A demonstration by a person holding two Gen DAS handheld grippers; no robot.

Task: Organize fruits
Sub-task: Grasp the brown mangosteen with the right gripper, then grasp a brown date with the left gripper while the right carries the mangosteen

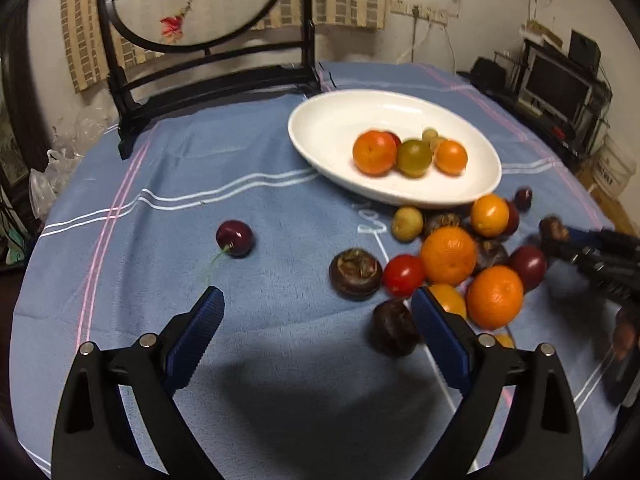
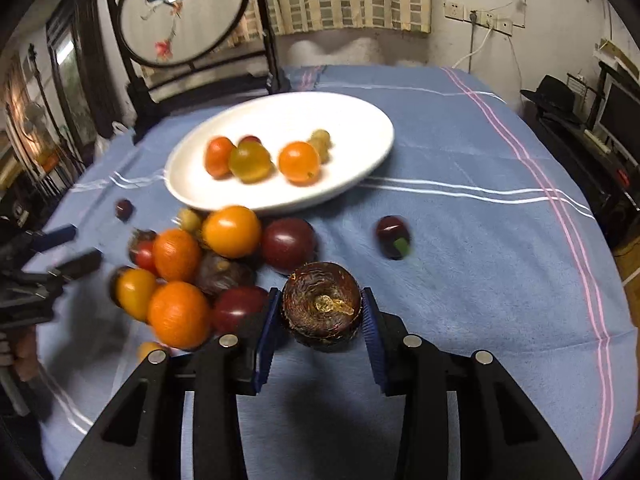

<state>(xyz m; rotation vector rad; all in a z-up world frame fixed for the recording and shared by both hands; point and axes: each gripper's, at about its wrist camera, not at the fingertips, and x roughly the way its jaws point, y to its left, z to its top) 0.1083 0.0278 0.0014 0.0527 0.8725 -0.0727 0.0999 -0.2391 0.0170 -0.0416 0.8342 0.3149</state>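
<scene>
My right gripper [image 2: 321, 299] is shut on a dark brown water chestnut [image 2: 316, 324], with both blue pads pressed against its sides just above the blue cloth. A pile of fruit [image 2: 188, 272] of oranges, red tomatoes and dark plums lies to its left, in front of the white oval plate [image 2: 360, 120]. The plate holds several small fruits [image 1: 412, 156]. My left gripper [image 1: 316, 294] stands wide open over the cloth with nothing between its fingers; another water chestnut [image 1: 355, 274] and a dark fruit [image 1: 392, 326] lie near its right finger. A lone cherry [image 1: 235, 237] lies apart on the left.
A dark wooden stand with a round embroidered screen [image 1: 200, 0] stands at the table's far edge behind the plate. A single dark plum [image 2: 393, 236] lies right of the pile. Shelves with electronics [image 1: 560, 84] stand off the table's right side.
</scene>
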